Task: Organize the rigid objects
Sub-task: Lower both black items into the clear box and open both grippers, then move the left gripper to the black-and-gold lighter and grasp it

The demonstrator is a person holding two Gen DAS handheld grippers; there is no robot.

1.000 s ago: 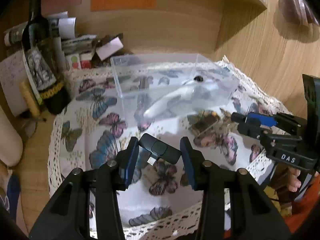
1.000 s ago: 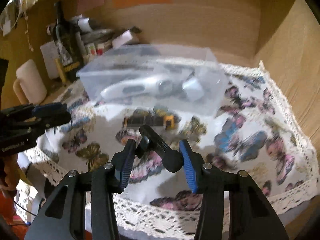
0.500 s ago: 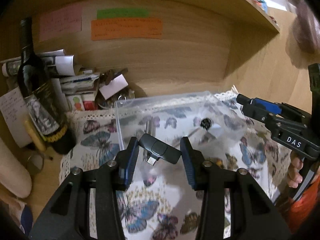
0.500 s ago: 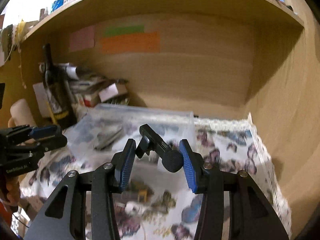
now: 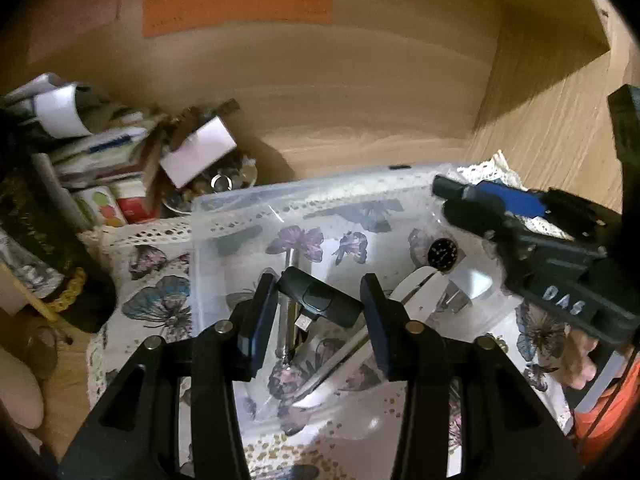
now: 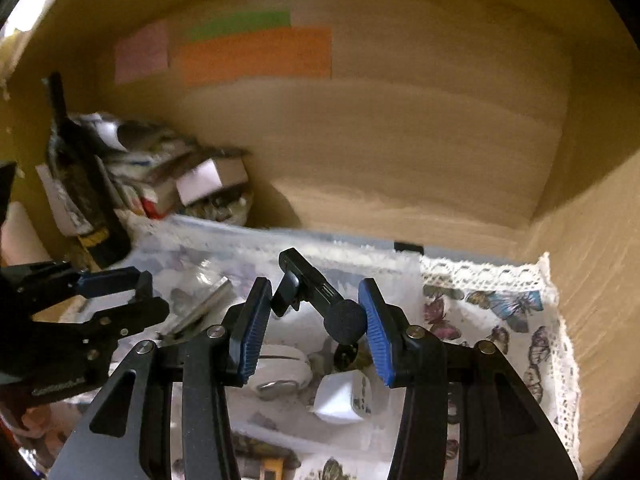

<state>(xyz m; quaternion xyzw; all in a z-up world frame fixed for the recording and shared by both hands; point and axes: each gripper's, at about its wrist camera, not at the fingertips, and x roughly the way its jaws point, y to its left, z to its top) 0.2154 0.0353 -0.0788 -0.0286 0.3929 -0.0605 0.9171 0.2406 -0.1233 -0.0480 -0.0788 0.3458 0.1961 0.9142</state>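
Left gripper (image 5: 320, 312) clamped on black USB adapter (image 5: 316, 300), held above clear plastic bin (image 5: 208, 248). Right gripper (image 6: 312, 320) clamped on small black microphone (image 6: 320, 296), over same bin. Bin sits on butterfly-print tablecloth (image 6: 500, 308), white charger (image 6: 340, 396) inside.

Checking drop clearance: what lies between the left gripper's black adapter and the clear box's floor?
Left wrist view: below the black adapter, a metal pen-like rod lies on the clear box floor.
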